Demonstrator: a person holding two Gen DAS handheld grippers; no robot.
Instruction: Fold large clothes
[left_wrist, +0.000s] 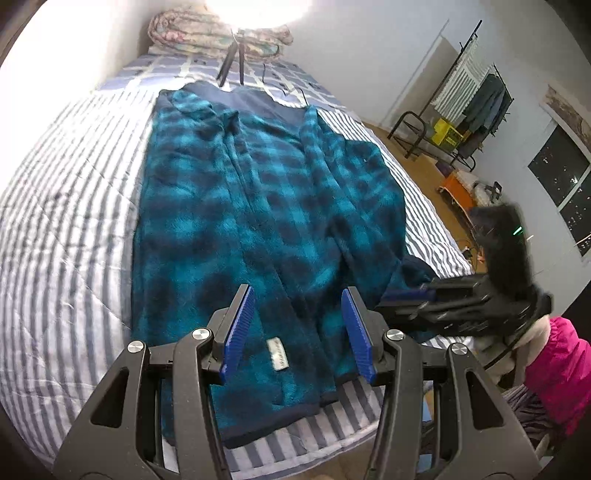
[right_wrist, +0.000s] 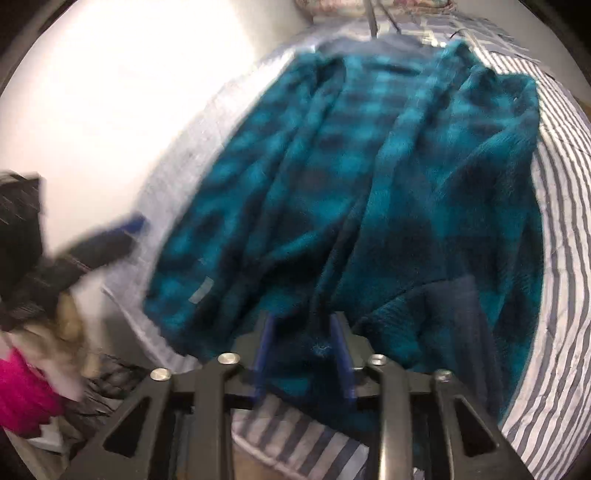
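Observation:
A large teal and navy checked fleece garment (left_wrist: 258, 206) lies spread lengthwise on the striped bed (left_wrist: 66, 229), its hem with a white label (left_wrist: 277, 352) nearest me. My left gripper (left_wrist: 299, 328) hovers over that hem, its blue pads wide apart and nothing gripped. In the right wrist view the garment (right_wrist: 369, 166) looks blurred. My right gripper (right_wrist: 303, 354) sits at its near right corner; the jaws stand apart, with a dark navy fold of fabric lying loose between them. The right gripper (left_wrist: 402, 299) also shows at the garment's right edge in the left wrist view.
A folded quilt (left_wrist: 221, 33) and thin tripod legs (left_wrist: 232, 62) are at the bed's head. Right of the bed are wooden floor, a clothes rack (left_wrist: 472, 96) and an orange box (left_wrist: 458, 188). A pink sleeve (left_wrist: 554, 369) is at the near right.

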